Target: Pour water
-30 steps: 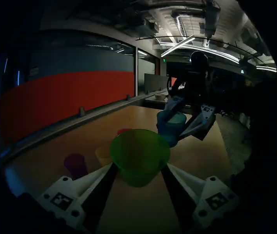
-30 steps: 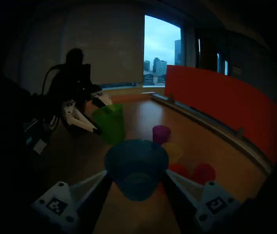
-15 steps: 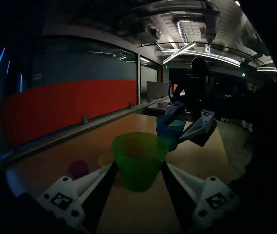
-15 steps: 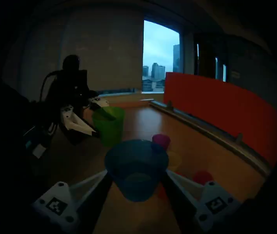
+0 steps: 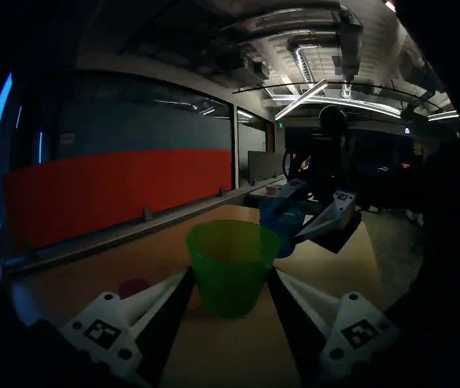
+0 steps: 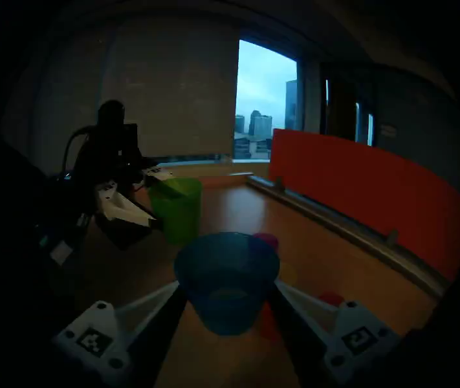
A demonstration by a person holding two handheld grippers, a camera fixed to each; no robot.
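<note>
Left tongs (image 5: 230, 277) pinch the green cup (image 5: 233, 255); right tongs (image 6: 227, 292) pinch the blue cup (image 6: 227, 271), water (image 6: 228, 296) inside. Both are upright, near each other over the surface (image 6: 323, 255) middle. Looks pre-pour: next, blue rim over green, tilt gently.

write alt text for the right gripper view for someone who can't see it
The right gripper holds an upright blue cup between its two fingers over a wooden table in a dim room. Farther off on the left, the left gripper holds a green cup upright; a red partition lines the table's right edge, and a window behind shows city buildings.
</note>
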